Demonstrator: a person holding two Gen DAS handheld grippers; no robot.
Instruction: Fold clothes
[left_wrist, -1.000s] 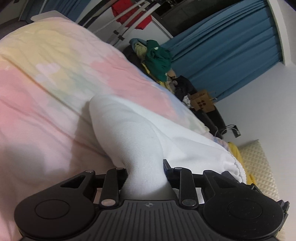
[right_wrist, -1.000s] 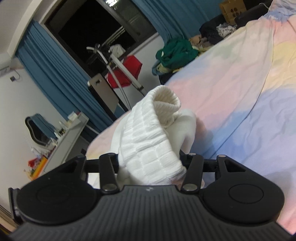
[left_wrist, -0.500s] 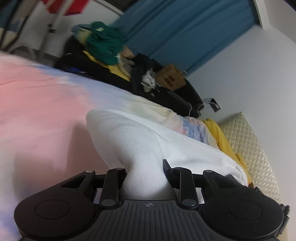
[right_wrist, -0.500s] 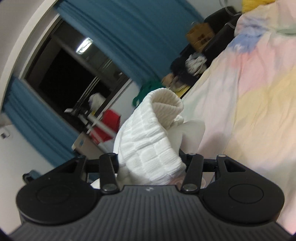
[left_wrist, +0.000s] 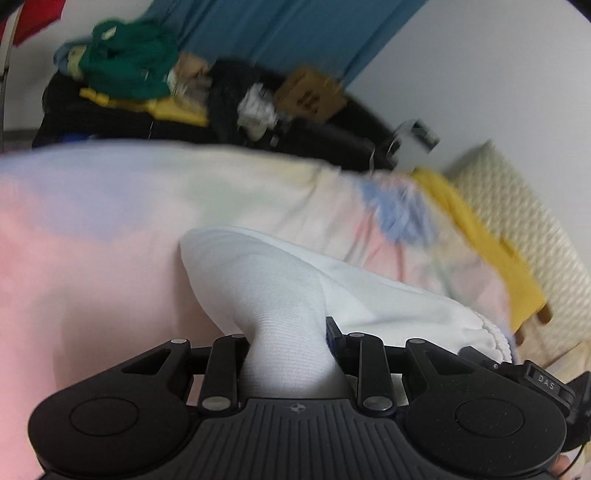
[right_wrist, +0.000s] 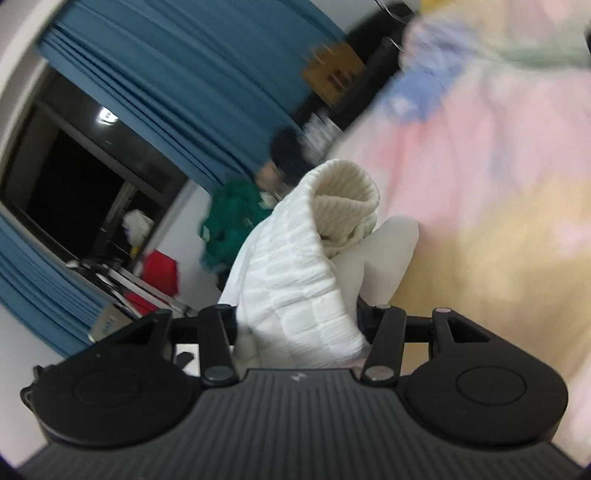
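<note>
A white garment is pinched at two places and held above the bed. In the left wrist view a smooth, finely knit fold of it is drawn into a narrow neck between the jaws of the left gripper, which are clamped tight on the cloth. From there the fabric spreads to the right, ending in a gathered, ribbed hem just above the gripper body.

In the right wrist view a thicker part of the white garment is seen: a quilted, square-waffled surface, rolled over at the top into a ribbed cream cuff. It is gripped between the closed jaws of the right gripper, with a smoother flap hanging beside it.

Beneath, a bedspread in soft pastel patches of pink, lilac, yellow and blue is spread, blurred by motion. A mustard-yellow cloth is laid along its far edge, beside a cream quilted headboard with a diamond pattern.

Beyond the bed, a heap of clothes topped by a green garment is piled on dark furniture, next to a brown cardboard box; its printing cannot be read. Pleated blue curtains are hung by a dark window. The letters "DAS" are read on a small black tab on the left gripper.
</note>
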